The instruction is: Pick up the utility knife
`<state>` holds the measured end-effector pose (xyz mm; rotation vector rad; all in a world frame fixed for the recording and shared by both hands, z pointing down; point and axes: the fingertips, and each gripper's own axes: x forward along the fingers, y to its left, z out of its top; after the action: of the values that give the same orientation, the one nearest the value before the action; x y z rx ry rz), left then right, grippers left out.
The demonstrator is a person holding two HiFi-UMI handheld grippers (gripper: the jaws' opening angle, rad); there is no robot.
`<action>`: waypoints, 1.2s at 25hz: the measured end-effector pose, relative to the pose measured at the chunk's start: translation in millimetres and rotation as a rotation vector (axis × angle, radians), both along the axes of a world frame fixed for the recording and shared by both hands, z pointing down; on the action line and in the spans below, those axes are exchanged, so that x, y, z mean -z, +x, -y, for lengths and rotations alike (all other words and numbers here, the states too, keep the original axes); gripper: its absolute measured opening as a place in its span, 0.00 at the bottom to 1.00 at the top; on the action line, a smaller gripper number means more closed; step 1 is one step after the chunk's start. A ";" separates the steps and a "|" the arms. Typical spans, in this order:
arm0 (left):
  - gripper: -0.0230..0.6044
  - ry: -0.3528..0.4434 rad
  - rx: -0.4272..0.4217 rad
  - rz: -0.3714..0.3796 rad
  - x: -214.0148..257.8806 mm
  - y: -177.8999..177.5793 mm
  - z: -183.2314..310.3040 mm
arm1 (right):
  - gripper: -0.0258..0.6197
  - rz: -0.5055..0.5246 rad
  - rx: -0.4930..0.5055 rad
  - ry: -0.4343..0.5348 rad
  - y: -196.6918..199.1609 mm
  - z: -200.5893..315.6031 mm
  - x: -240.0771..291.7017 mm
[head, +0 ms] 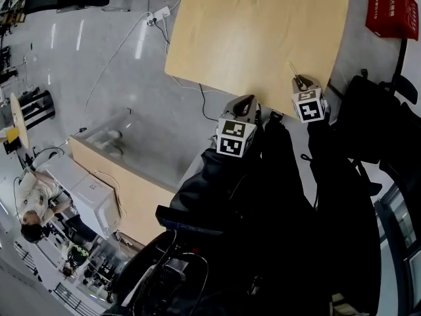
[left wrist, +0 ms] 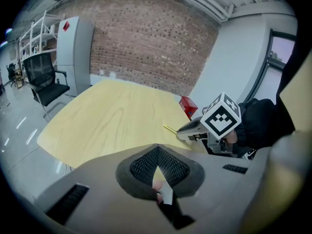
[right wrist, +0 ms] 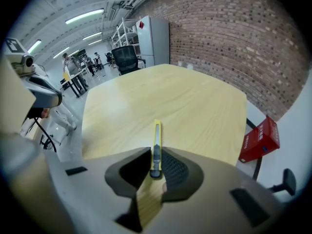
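A slim yellow utility knife sits between the pads of my right gripper, which is shut on its dark slider end. The blade end points out over the light wooden table. In the head view the knife's yellow tip sticks out past the right gripper at the table's near edge. The left gripper view shows the same tip ahead of the right gripper's marker cube. My left gripper is shut on nothing and hangs just off the table's near edge, left of the right one.
A red box stands on the floor beyond the table's right side. Cables and a power strip lie on the grey floor to the left. A black office chair stands past the table's far left. A wooden counter lies below left.
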<state>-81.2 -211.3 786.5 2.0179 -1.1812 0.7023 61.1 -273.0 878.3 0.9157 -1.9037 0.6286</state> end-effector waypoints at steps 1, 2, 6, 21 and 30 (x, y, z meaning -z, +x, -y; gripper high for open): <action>0.03 0.005 -0.001 -0.001 1.5 0.1 0.5 | 0.15 0.001 0.001 0.013 -0.4 0.6 3.5; 0.03 0.013 -0.001 -0.004 4.5 0.8 2.0 | 0.15 0.005 0.000 0.027 -1.2 1.6 9.1; 0.03 0.050 -0.012 -0.012 22.3 6.0 8.4 | 0.15 0.035 -0.025 0.089 -4.3 5.2 44.0; 0.03 0.361 0.006 -0.089 172.4 34.9 43.0 | 0.15 0.279 -0.229 0.478 9.3 -4.3 247.9; 0.03 0.538 0.032 -0.125 263.6 37.4 45.1 | 0.15 0.365 -0.286 0.665 31.4 -24.1 349.8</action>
<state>-43.9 -256.4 523.0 2.4268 -1.4314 0.2466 92.5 -248.9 528.6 1.6010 -2.3887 0.3304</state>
